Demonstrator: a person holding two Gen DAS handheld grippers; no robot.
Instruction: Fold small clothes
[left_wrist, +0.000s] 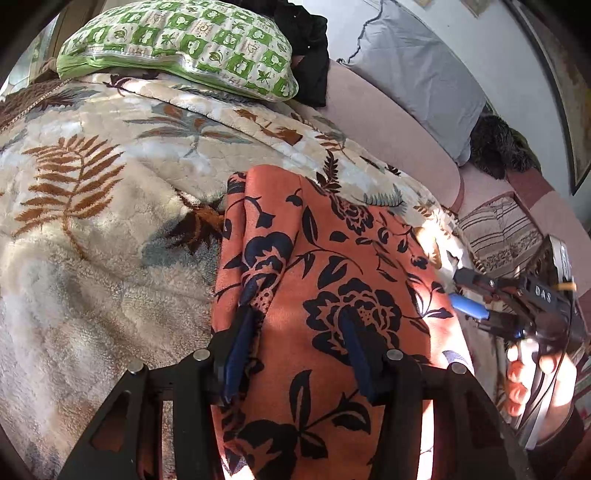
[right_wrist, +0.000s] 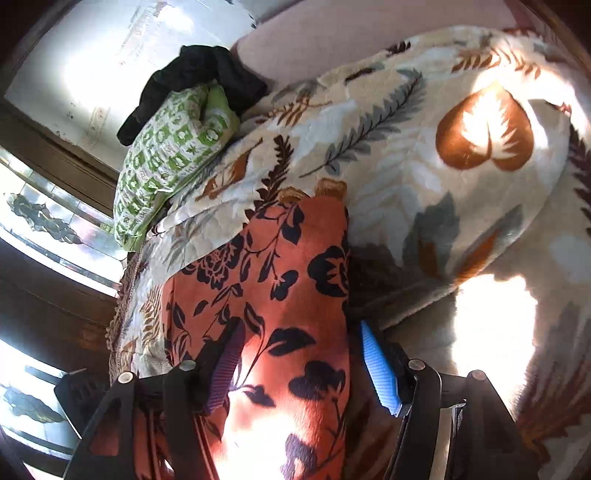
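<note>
Presently the orange, black-flowered fleece garment (left_wrist: 325, 280) runs lengthwise away from both grippers, left gripper (left_wrist: 299, 325) spread astride it, right gripper (right_wrist: 306, 354) spread at its right edge, gripping nothing.

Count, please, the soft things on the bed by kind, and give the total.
Orange floral garment: 1
Leaf-print blanket: 1
Green checked pillow: 1
Grey pillow: 1
Black cloth: 1
Striped cushion: 1
Total: 6
</note>
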